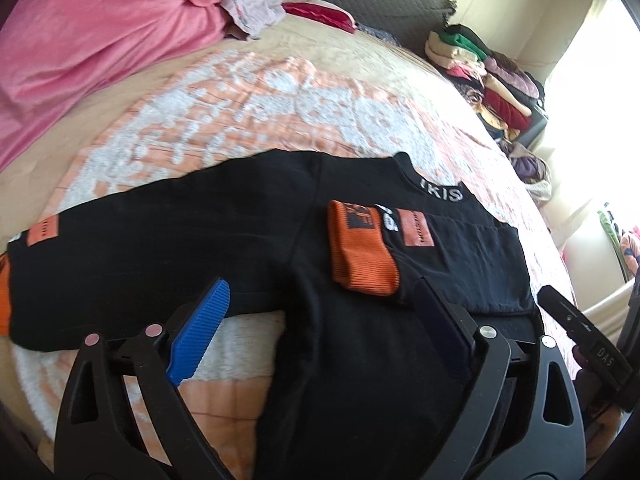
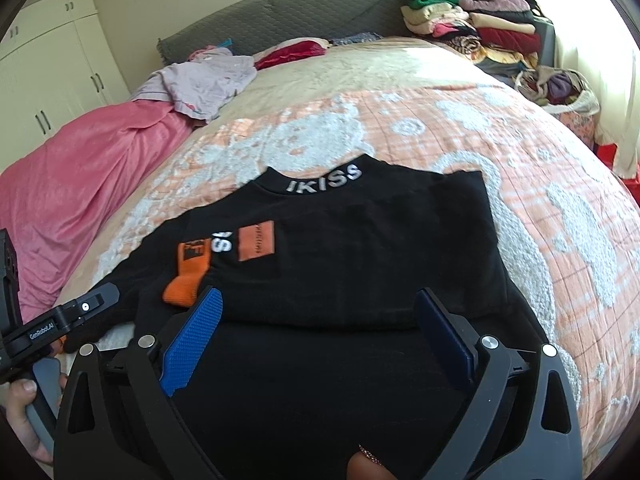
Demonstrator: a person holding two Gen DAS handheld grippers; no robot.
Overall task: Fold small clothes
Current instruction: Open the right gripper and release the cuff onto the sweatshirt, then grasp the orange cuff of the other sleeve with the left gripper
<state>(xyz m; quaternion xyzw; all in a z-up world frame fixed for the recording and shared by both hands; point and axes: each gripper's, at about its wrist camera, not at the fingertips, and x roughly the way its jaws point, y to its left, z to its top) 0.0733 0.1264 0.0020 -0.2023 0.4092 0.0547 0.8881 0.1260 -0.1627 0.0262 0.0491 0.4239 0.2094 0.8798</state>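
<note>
A small black sweatshirt (image 1: 224,248) with orange cuffs and "IKISS" lettering on its collar lies flat on the bed (image 1: 256,96). One sleeve is folded across the chest, its orange cuff (image 1: 362,252) on top. The other sleeve stretches out to the left, with an orange patch (image 1: 43,231). My left gripper (image 1: 322,300) is open and empty, just above the shirt's lower body. My right gripper (image 2: 318,312) is open and empty over the shirt (image 2: 360,248) near its hem; the folded cuff (image 2: 188,276) lies just left of its left finger. The other gripper shows at each view's edge.
A pink blanket (image 1: 80,40) and a pale crumpled garment (image 2: 208,80) lie at the bed's far left. Stacks of folded clothes (image 2: 480,28) stand at the far right by the grey headboard (image 2: 280,16). White wardrobes (image 2: 48,72) stand to the left.
</note>
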